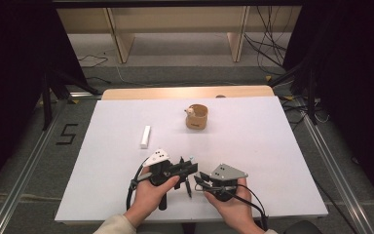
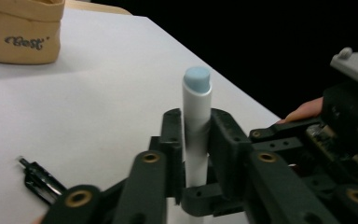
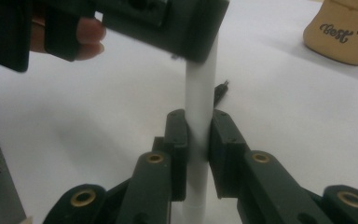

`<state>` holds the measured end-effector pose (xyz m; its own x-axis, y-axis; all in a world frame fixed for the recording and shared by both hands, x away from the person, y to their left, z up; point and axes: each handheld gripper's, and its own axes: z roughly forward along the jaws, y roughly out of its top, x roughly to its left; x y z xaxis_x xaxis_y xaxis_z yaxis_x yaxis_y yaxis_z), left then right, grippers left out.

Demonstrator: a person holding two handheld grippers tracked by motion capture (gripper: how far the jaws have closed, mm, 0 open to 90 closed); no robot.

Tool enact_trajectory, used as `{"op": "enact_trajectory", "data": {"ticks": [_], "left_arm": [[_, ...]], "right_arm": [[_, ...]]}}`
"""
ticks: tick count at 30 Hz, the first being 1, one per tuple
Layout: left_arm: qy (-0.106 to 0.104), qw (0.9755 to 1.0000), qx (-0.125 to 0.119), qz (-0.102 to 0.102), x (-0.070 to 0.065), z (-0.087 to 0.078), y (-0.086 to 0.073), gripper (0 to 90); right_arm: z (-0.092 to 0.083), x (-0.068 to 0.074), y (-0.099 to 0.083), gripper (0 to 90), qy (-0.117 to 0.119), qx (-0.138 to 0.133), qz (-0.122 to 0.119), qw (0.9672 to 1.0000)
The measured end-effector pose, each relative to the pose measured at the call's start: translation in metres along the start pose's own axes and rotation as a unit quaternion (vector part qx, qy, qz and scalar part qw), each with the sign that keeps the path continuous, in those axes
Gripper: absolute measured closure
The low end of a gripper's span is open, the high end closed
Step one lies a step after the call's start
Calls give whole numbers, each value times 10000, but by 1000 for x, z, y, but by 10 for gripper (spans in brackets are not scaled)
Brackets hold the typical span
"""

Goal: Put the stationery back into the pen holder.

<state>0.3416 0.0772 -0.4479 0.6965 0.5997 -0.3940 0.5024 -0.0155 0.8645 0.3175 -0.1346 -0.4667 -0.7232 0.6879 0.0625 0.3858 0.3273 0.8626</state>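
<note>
A: Where was the white tube (image 2: 196,122) found relative to the two grippers?

B: It was held between both. In the left gripper view it was seen upright between the black jaws of the left gripper (image 2: 196,140), its pale blue tip (image 2: 197,78) rising clear above them. In the right gripper view the same tube was clamped between the pads of the right gripper (image 3: 198,135), with the left gripper crossing over its upper part.

A: Was a firm grip shown on each side?

B: The right gripper was clenched on the tube, the pads pressed to its sides. The left gripper's jaws lay close against the tube as well, and it was judged to be grasped there too.

A: And where was all this placed on the table (image 1: 253,146)?

B: At the near edge, in the middle, as seen from the high view. The left gripper (image 1: 191,168) and the right gripper (image 1: 200,178) were brought tip to tip, just above the white surface.

A: How were the hands posed?

B: The left hand (image 1: 151,187) was angled inward to the right, the right hand (image 1: 231,200) inward to the left, both forearms entering from the bottom edge.

A: What else was noted?

B: A small black piece (image 1: 188,187) lay on the table just beneath the grippers. A white block (image 1: 145,136) was lying well apart to the left, and a tan fabric pot (image 1: 197,117) stood farther back.
</note>
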Motion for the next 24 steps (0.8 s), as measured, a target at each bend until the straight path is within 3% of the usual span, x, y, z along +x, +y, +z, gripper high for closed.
{"op": "enact_trajectory", "data": {"ticks": [2, 3, 4, 5, 7, 12, 13, 14, 20, 24], "left_arm": [[220, 9994, 30, 258, 0, -1, -1, 550], [337, 9985, 70, 430, 0, -2, -2, 550], [474, 9971, 118, 590, 1, -3, -2, 475], [585, 9955, 171, 722, 2, -4, -3, 475], [774, 9924, 274, 914, 4, -6, -4, 388], [1029, 9880, 510, 1035, 14, -12, -7, 327], [1086, 9860, 586, 1123, 16, -15, -9, 290], [1086, 9860, 586, 1123, 16, -15, -9, 276], [1306, 9787, 781, 1376, 25, -22, -14, 241], [1383, 9766, 867, 1402, 32, -25, -17, 239]], "right_arm": [[-1, -3, 3, 788, -52, -61, 83, 9999], [-1, -3, 3, 788, -52, -61, 83, 9999], [-2, -8, 4, 788, -75, -105, 145, 9998], [-2, -8, 4, 788, -75, -105, 145, 9998], [-2, -14, 7, 789, -127, -170, 256, 9994], [-2, -24, 13, 788, -212, -279, 394, 9986], [-2, -30, 17, 788, -245, -345, 443, 9981], [-1, -32, 18, 788, -271, -372, 462, 9979], [2, -44, 26, 788, -370, -483, 581, 9965], [6, -52, 32, 788, -462, -550, 634, 9954]]}}
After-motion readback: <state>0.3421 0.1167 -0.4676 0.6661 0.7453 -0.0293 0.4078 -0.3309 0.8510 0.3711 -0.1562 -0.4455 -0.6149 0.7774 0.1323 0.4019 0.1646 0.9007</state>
